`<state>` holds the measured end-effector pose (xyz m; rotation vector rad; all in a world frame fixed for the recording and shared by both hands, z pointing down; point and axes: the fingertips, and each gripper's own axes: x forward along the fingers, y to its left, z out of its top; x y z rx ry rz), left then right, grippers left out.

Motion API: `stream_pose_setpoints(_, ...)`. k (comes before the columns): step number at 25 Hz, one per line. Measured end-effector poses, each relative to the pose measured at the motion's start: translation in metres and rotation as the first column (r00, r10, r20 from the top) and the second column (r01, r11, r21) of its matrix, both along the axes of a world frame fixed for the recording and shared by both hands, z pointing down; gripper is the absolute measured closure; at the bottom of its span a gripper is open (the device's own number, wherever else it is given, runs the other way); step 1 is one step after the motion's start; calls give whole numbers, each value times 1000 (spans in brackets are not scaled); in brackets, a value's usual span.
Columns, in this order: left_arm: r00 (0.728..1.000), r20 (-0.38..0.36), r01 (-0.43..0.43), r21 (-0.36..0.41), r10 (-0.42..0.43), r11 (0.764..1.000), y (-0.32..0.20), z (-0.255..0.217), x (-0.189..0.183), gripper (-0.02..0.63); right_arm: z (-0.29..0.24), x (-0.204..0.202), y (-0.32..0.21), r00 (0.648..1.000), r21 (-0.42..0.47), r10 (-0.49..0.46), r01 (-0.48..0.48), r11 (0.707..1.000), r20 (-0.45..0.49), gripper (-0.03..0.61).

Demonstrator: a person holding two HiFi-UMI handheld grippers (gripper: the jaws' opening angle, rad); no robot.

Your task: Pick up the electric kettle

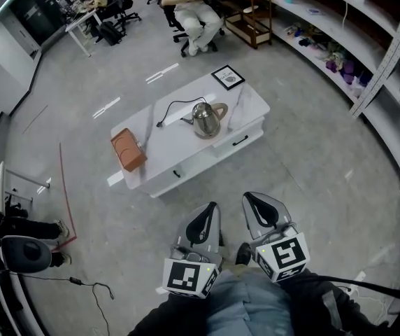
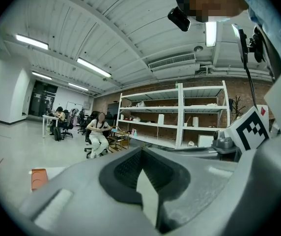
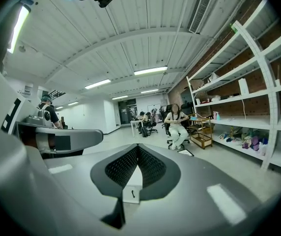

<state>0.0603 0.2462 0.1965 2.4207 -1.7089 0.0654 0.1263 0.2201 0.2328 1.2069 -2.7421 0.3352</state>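
Note:
A steel electric kettle (image 1: 205,118) with a tan handle stands upright on the white low table (image 1: 249,103), its black cord trailing left. My left gripper (image 1: 205,218) and right gripper (image 1: 258,203) hover side by side over the floor near the person's knees, well short of the table. Both are shut with nothing between the jaws. In the left gripper view the left gripper (image 2: 140,167) has its black pads pressed together and hides the kettle. The right gripper (image 3: 137,154) is pressed shut the same way, with only a sliver of the table's drawer front (image 3: 132,191) showing through.
A brown box (image 1: 127,150) lies on the table's left end, and a framed picture (image 1: 228,76) on its far right corner. A person sits on a chair (image 1: 193,9) beyond the table. Shelving (image 1: 368,54) lines the right wall. A cable (image 1: 81,283) lies on the floor at left.

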Motion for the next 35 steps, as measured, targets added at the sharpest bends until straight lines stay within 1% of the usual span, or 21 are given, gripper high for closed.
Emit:
stream_pose_setpoints(7,1000,-15,17,-35,-17,999,-33,16,-15,612,15,-13,-33,1000,-29,-13,12,999,-10,552)
stream_pose_setpoints(11,1000,-25,8,-43,-9,999,-63,20,-24,612,20,-22,-58,1000,-40,-11,10,999,-18,552)
stream_pose_setpoints(16,999,-32,-8,-48,7,999,-103,24,-42,612,27,-37,-96,1000,-64,15,-16,998,-17,552)
stream_pose_setpoints(21,999,-36,-19,-54,17,998,-146,23,-61,612,24,-58,-140,1000,-60,12,-13,998,-26,552)
stream_pose_setpoints(24,999,-39,-21,-47,19,999,-169,19,-74,612,26,-70,-162,1000,-75,13,-15,997,-28,552)
stream_pose_setpoints(35,998,-57,-19,-1,19,1000,-235,6,-128,612,16,-122,-228,999,-43,11,-13,999,-50,552)
